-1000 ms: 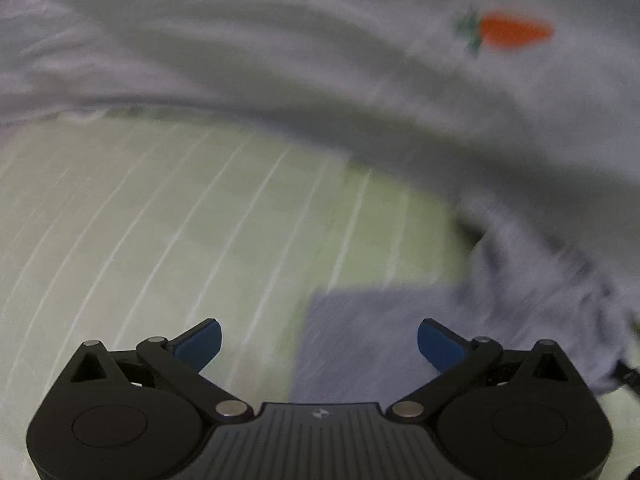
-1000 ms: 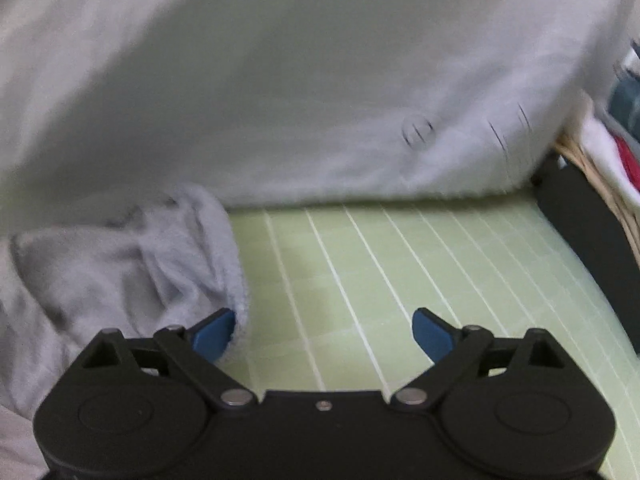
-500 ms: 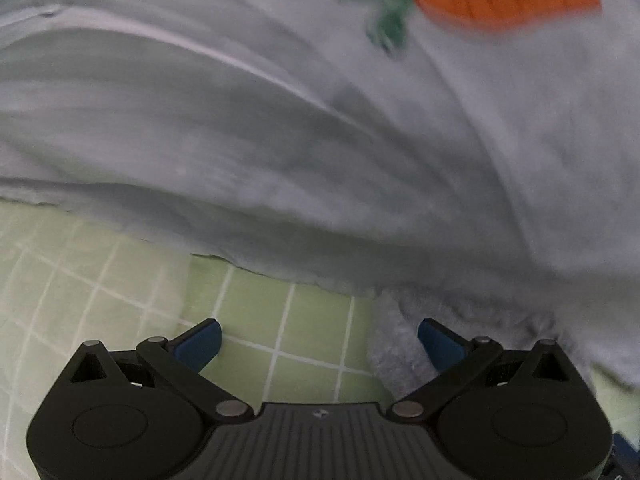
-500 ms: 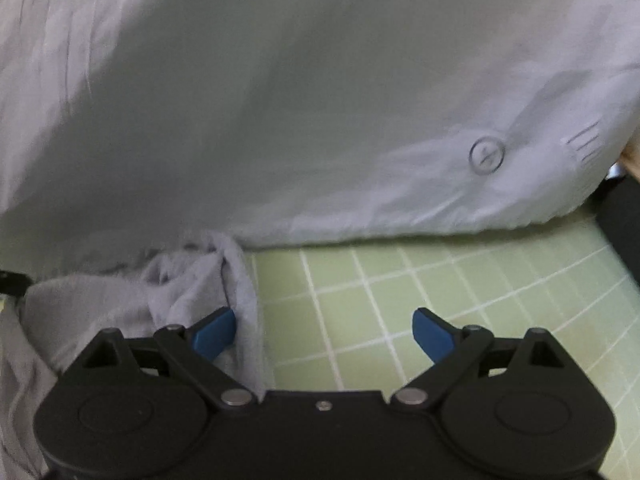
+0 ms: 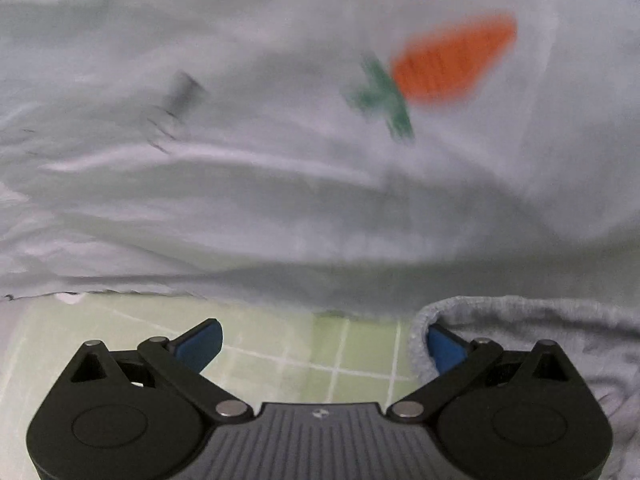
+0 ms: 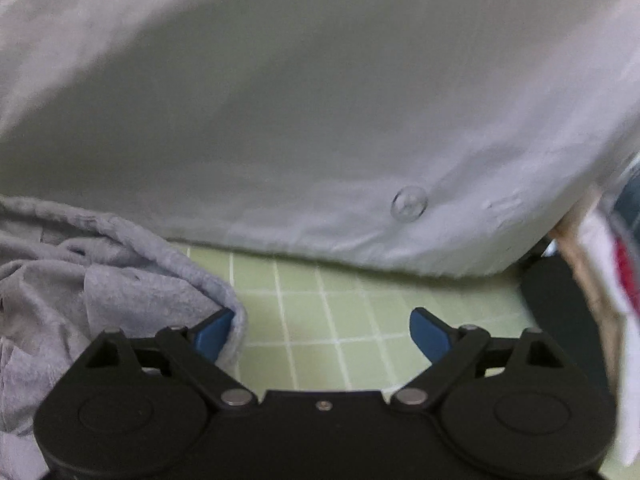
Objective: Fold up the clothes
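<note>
Left wrist: smooth white carrot-print shirt (image 5: 280, 200), fuzzy grey garment (image 5: 540, 320)

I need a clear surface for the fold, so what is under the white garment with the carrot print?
The white garment lies on a green gridded mat, bare along its near hem. A grey garment sits beside the hem. Anything further underneath is covered.

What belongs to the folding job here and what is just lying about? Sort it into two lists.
Part of the job:
white garment with carrot print
grey garment
left gripper, open
right gripper, open

Lying about:
green grid mat
wicker basket of clothes at the right edge
black object beside it
</note>
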{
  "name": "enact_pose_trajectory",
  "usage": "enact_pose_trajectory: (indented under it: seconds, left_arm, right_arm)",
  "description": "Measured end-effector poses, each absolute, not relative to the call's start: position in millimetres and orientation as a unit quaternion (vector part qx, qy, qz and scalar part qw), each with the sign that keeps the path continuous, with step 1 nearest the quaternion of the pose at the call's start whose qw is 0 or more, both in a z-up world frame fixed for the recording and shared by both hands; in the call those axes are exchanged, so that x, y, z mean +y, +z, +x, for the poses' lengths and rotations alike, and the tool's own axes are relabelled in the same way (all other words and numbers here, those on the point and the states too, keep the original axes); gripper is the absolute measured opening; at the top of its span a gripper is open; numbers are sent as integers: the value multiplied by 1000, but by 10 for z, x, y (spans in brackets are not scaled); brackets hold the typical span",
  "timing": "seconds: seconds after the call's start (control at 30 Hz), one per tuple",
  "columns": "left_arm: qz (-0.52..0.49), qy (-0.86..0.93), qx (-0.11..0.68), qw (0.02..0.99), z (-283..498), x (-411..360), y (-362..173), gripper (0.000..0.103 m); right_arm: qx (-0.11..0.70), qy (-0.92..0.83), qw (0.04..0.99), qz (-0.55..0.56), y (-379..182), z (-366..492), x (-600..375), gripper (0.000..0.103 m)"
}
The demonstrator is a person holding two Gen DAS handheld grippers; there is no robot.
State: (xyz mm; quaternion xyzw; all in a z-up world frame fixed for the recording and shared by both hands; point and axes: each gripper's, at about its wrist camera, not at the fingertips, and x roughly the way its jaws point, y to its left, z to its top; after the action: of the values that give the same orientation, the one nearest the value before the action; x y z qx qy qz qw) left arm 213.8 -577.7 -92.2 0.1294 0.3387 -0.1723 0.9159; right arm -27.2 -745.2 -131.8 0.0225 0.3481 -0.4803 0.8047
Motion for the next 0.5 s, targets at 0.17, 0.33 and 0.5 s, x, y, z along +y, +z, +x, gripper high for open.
enact_pose_trajectory:
  seconds: [0.17, 0.33, 0.5]
  left_arm:
    - [5, -174, 298, 939, 1772, -5196, -486, 103]
    - [-47, -172, 274, 945, 1337, -4546, -301, 102]
    - [-25, -154, 278, 948, 904, -3965, -386, 102]
  right_arm:
    - [260, -487, 833, -32, -915, -471, -6986, 94]
    - [203, -467, 858, -65, -611, -828, -6531, 94]
    - [198, -465, 861, -61, -580, -1208, -6204, 94]
